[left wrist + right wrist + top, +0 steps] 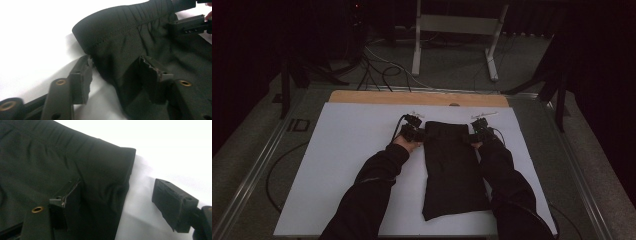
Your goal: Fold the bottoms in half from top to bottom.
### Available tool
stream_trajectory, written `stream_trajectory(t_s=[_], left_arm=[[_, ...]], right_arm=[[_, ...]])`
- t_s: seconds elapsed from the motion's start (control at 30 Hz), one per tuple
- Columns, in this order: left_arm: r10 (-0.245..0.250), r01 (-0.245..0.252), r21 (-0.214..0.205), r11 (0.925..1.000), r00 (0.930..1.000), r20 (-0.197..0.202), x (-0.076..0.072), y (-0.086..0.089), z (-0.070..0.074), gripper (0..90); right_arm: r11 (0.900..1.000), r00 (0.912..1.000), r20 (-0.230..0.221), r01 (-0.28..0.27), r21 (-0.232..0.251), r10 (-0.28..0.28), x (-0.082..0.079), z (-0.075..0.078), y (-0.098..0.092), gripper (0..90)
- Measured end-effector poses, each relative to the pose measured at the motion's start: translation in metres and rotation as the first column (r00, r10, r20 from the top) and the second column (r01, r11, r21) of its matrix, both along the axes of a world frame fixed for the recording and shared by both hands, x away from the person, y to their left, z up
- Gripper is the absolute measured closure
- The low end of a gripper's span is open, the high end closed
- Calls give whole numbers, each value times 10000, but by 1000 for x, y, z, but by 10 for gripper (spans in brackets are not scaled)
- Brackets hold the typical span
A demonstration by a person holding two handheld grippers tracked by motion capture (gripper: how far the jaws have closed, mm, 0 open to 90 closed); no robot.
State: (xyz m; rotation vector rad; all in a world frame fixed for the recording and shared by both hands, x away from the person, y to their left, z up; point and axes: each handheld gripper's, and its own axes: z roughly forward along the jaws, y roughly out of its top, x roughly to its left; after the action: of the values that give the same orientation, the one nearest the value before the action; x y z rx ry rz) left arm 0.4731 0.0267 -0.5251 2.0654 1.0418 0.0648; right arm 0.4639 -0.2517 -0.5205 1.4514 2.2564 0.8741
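1. i see a black folded garment lying on the white sheet that covers the bench, right of the bench's middle – its elastic waistband end points to the far edge, its other end reaches close to the near edge.
2. my left hand-held gripper sits at the garment's far left corner. in the left gripper view its jaws stand apart with the edge of the waistband between them – one jaw on the white sheet, the other on the cloth; the pads are not pressed together on the fabric.
3. my right hand-held gripper sits at the far right corner. in the right gripper view its jaws are wide apart – one on the cloth, the other clear of it over the sheet, with the garment's side edge between them.
4. both sleeves come in from the near edge.
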Motion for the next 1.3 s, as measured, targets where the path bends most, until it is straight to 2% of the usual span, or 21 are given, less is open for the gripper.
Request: stream_trajectory(t_s=[0.07, 0.2, 0.27, 0.4, 0.47, 0.53, 0.63, 0.7, 0.9, 0.97, 1.17, 1.3], left_arm=[[52, -52, 41, 10000, 10000, -9, 0, -1, 0, 573], [35, -35, 165, 9999, 10000, 24, 0, 1, 0, 677], [-32, 33, 184, 9998, 10000, -17, -1, 1, 0, 724], [-75, 76, 256, 9996, 10000, -30, -1, 0, 0, 765], [-80, 80, 277, 9996, 10000, -24, -2, 0, 0, 774], [-85, 85, 314, 9995, 10000, -5, -2, 0, 1, 780], [-86, 84, 361, 9993, 9999, 62, -4, -1, 2, 790], [-113, 106, 424, 9990, 9998, 162, -5, -1, 5, 795], [-161, 148, 364, 9992, 9992, 361, -5, -1, 13, 802], [-113, 105, 228, 9997, 9993, 362, -4, 1, 16, 802], [-158, 147, 199, 9997, 9983, 565, -4, 2, 26, 802], [-171, 167, 63, 9998, 9970, 761, -3, 3, 38, 803]], right_arm=[[9998, 10000, 13, -26, -172, 26, -1, 1, 2, 287], [9998, 9999, -30, -167, -109, 167, -2, 2, 4, 390], [9992, 9992, -96, -379, -83, 378, -3, 3, 6, 473], [9972, 9972, -192, -731, -126, 729, -4, 5, 11, 605], [9949, 9950, -150, -994, -143, 992, -5, 6, 13, 718], [9908, 9914, -84, -1305, -345, 1303, -7, 7, 17, 788], [9902, 9914, -130, -1306, -494, 1301, -7, 8, 20, 822], [9915, 9924, -110, -1231, -422, 1227, -7, 9, 18, 835], [9947, 9949, 231, -975, -330, 983, -8, 12, 17, 852], [9961, 9956, 371, -847, -255, 856, -8, 14, 17, 853], [9961, 9940, 661, -872, -92, 876, -8, 21, 17, 856], [9960, 9921, 897, -888, 42, 881, -8, 31, 16, 857]])
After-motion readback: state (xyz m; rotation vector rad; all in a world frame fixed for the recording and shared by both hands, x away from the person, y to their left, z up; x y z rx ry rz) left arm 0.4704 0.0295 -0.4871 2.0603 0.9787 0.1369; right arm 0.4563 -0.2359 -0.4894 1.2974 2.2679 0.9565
